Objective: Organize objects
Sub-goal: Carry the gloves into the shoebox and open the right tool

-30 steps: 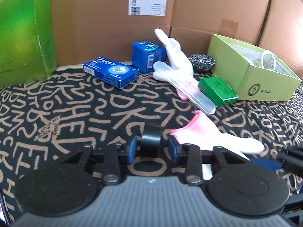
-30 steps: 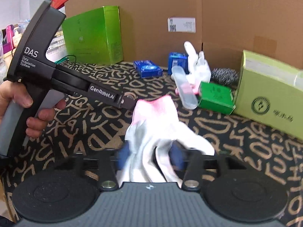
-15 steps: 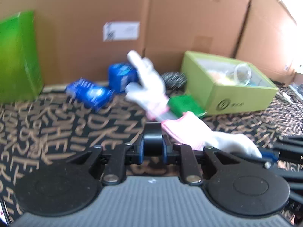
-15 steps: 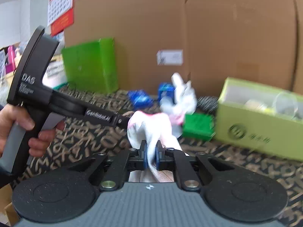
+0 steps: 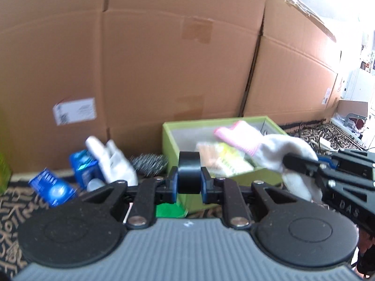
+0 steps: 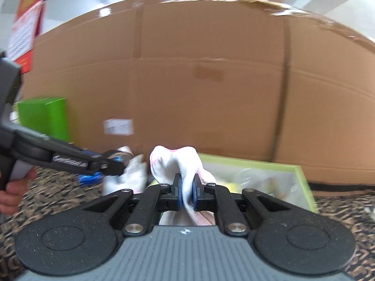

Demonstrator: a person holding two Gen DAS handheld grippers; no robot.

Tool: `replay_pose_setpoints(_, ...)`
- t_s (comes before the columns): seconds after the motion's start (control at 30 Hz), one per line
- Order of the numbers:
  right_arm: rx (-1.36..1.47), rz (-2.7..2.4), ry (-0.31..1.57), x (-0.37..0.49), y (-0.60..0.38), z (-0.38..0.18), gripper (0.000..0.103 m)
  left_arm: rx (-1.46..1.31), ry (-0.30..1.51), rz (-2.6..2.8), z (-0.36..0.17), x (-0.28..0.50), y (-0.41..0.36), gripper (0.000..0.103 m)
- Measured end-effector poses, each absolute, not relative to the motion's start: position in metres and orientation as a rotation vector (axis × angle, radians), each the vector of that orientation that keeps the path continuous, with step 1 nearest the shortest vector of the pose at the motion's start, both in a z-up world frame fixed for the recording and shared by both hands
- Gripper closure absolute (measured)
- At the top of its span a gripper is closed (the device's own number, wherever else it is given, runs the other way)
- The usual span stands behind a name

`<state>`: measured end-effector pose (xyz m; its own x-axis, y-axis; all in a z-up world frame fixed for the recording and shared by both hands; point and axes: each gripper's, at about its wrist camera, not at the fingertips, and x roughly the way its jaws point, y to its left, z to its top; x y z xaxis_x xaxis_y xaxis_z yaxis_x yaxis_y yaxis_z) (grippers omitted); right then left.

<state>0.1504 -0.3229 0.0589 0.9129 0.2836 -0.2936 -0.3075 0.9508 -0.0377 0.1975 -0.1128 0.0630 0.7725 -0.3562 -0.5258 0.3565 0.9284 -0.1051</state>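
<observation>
My left gripper (image 5: pixel 189 182) is shut on a black cylinder (image 5: pixel 189 172) and holds it up in the air in front of the open light-green box (image 5: pixel 171 135). My right gripper (image 6: pixel 186 195) is shut on a white glove with a pink cuff (image 6: pixel 173 159); in the left wrist view that glove (image 5: pixel 264 145) hangs over the box's right side, with the right gripper (image 5: pixel 302 164) beside it. The box (image 6: pixel 297 180) holds packets and a clear cup. The left gripper also shows in the right wrist view (image 6: pixel 112 161).
A second white glove (image 5: pixel 112 161), two blue boxes (image 5: pixel 52 187), a steel scourer (image 5: pixel 150 161) and a small green box (image 5: pixel 170 210) lie on the patterned cloth (image 5: pixel 14 210). Tall cardboard walls (image 5: pixel 164 70) close the back. A tall green box (image 6: pixel 46 117) stands at far left.
Both grippers rose and moved right toward the light-green box. The right gripper closed on the pink-cuffed glove and lifted it off the cloth. The left gripper closed on the black cylinder.
</observation>
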Motion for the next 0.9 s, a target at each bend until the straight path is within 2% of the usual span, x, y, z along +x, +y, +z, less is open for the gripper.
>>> replay_pose_setpoints(0.33,-0.041,0.045,0.232,0.224,-0.390,0.043,0.093,0.021,0.588,-0.373,0.050,0.259,-0.165,0.085)
replay_pose_setpoints(0.73,-0.086,0.070,0.449,0.298,-0.402,-0.017,0.092,0.026,0.669,-0.353,0.008,0.310,-0.183,0.084)
replay_pose_setpoints(0.77,-0.086,0.072,0.452,0.299,-0.403,-0.018,0.092,0.024,0.669,-0.355,0.005,0.311,-0.183,0.083)
replay_pose_setpoints(0.83,-0.081,0.080,0.448,0.298,-0.403,-0.018,0.088,0.028,0.657,-0.355,0.003,0.311,-0.184,0.069)
replay_pose_setpoints(0.9,-0.079,0.082,0.447,0.298,-0.402,-0.016,0.079,0.040,0.626,-0.344,0.003,0.308,-0.184,0.053)
